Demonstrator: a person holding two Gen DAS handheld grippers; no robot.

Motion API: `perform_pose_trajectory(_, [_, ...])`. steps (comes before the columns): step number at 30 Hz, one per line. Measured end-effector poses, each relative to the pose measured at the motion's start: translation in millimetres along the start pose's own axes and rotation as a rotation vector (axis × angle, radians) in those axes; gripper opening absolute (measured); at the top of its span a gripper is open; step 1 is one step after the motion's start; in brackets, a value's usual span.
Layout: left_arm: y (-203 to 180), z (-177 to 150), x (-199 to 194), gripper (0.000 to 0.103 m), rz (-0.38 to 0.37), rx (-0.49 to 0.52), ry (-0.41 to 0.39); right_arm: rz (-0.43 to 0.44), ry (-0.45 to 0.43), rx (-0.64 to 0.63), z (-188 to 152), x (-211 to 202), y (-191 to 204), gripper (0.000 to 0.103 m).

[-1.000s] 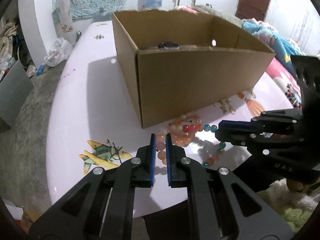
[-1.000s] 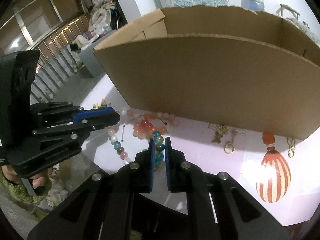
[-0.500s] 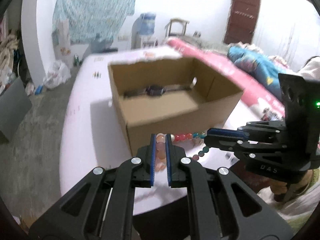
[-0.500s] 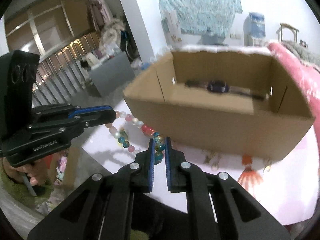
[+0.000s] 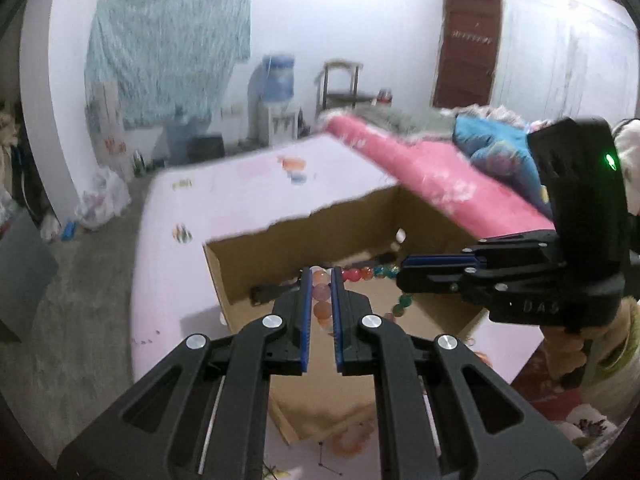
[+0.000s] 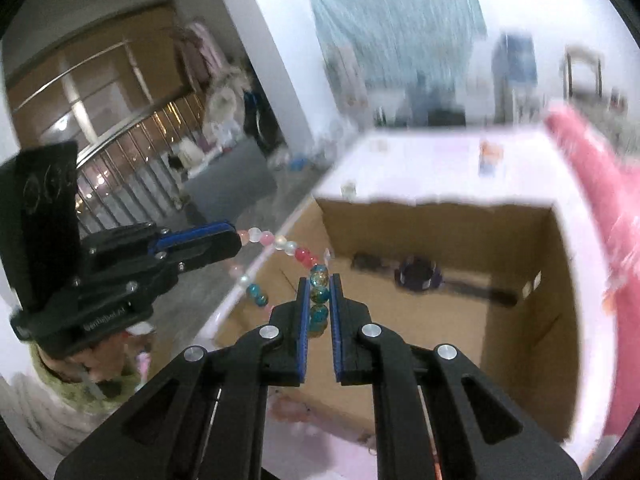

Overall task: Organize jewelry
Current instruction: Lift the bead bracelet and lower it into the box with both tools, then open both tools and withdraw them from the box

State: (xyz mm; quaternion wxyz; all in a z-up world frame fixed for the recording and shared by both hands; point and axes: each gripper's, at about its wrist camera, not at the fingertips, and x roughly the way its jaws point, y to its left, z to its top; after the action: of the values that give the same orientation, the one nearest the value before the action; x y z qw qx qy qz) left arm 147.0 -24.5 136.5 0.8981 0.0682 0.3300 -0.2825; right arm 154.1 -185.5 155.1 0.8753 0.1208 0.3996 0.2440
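Both grippers, left [image 5: 319,280] and right [image 6: 319,286], jaws clamped on the bead string [image 6: 280,242], have lifted it off the counter to above the open box [image 6: 520,320]; lowering it in likely comes next.

raised letters reading roughly "DAS" on the side of the black two-finger right gripper [image 5: 402,278], small white lettering on the side of the black two-finger left gripper [image 6: 236,240], upside down and too blurred to read
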Motion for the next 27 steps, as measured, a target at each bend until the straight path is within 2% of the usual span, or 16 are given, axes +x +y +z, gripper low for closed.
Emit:
perform_pose_trajectory(6, [30, -12, 63, 0.008, 0.024, -0.027, 0.172, 0.041, 0.235, 0.101, 4, 69, -30, 0.01])
perform_pose_trajectory(8, [37, -15, 74, 0.009, 0.047, -0.029, 0.212, 0.028, 0.281, 0.113, 2, 81, -29, 0.011])
perform_pose_trajectory(10, [42, -16, 76, 0.009, 0.06, -0.039, 0.219, 0.034, 0.302, 0.133, 0, 88, -32, 0.011])
perform_pose_trajectory(12, [45, -16, 74, 0.009, 0.058, -0.044, 0.213, 0.048, 0.292, 0.144, -1, 86, -34, 0.011])
perform_pose_trajectory(17, [47, -15, 59, 0.017, 0.071, -0.055, 0.172, 0.012, 0.232, 0.157, -3, 70, -41, 0.011])
perform_pose_trajectory(21, [45, -18, 36, 0.032, 0.076, -0.076, 0.12, -0.013, 0.144, 0.135, -4, 38, -36, 0.013])
perform_pose_trajectory(23, [45, -20, 22, 0.042, 0.076, -0.088, 0.092, -0.026, 0.086, 0.115, -8, 14, -30, 0.025])
perform_pose_trajectory(24, [44, -22, 15, 0.052, 0.077, -0.096, 0.08, -0.035, 0.038, 0.094, -9, -3, -22, 0.038])
perform_pose_trajectory(25, [43, -25, 3, 0.061, 0.081, -0.106, 0.06, -0.044, 0.005, 0.074, -12, -15, -18, 0.045])
perform_pose_trajectory(26, [42, -28, -5, 0.065, 0.082, -0.112, 0.046, -0.057, -0.03, 0.051, -15, -29, -12, 0.048])
perform_pose_trajectory(27, [41, -32, -13, 0.071, 0.083, -0.117, 0.034, -0.068, -0.058, 0.03, -20, -41, -7, 0.055])
